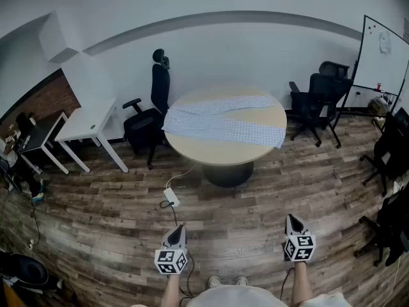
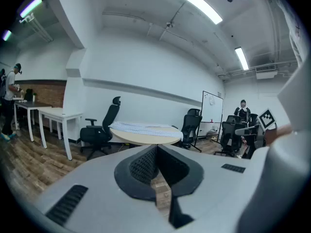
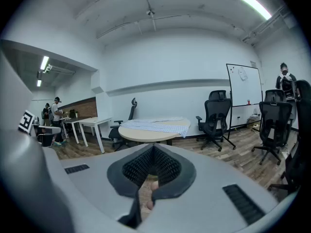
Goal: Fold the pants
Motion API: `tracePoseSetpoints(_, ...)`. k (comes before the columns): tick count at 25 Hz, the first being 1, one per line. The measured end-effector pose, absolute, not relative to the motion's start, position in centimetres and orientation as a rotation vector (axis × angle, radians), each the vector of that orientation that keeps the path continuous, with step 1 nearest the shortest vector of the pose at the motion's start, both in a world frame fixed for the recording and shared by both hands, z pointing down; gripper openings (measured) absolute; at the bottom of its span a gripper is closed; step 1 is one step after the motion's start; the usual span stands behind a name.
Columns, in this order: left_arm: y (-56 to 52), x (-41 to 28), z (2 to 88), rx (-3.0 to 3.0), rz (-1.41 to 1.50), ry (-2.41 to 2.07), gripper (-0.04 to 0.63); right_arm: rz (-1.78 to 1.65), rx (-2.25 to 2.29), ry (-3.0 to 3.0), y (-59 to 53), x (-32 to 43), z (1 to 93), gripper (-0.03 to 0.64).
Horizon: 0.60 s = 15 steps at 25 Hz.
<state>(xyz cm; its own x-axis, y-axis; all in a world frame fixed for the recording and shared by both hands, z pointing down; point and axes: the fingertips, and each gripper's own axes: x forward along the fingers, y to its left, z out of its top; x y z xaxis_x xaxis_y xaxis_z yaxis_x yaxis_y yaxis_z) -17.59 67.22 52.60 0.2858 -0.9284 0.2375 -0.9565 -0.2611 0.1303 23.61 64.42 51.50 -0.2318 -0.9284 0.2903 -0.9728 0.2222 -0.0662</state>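
Light checked pants [image 1: 225,121] lie spread flat across a round beige table [image 1: 217,151] in the middle of the room; they also show in the left gripper view as pants [image 2: 146,127] and in the right gripper view as pants [image 3: 158,124]. Both grippers hang far short of the table, over the wooden floor near the person's body. My left gripper [image 1: 176,229] is shut with nothing between its jaws, and its tips [image 2: 156,146] meet. My right gripper [image 1: 291,218] is likewise shut and empty, its tips [image 3: 153,146] together.
A black office chair [image 1: 150,117] stands at the table's left, more black chairs [image 1: 318,101] at its right. A white desk [image 1: 89,121] is at the left, a whiteboard [image 1: 382,59] at the right. A white power strip [image 1: 172,197] with cable lies on the floor before the table.
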Motion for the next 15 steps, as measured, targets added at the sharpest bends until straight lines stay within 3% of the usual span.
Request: tracePoseSetpoints(15,65.4,-12.5,52.6,2.318,0.159,-1.739,0.032,0.372,1.747,-2.372,62.1,25.6,52.6,0.028)
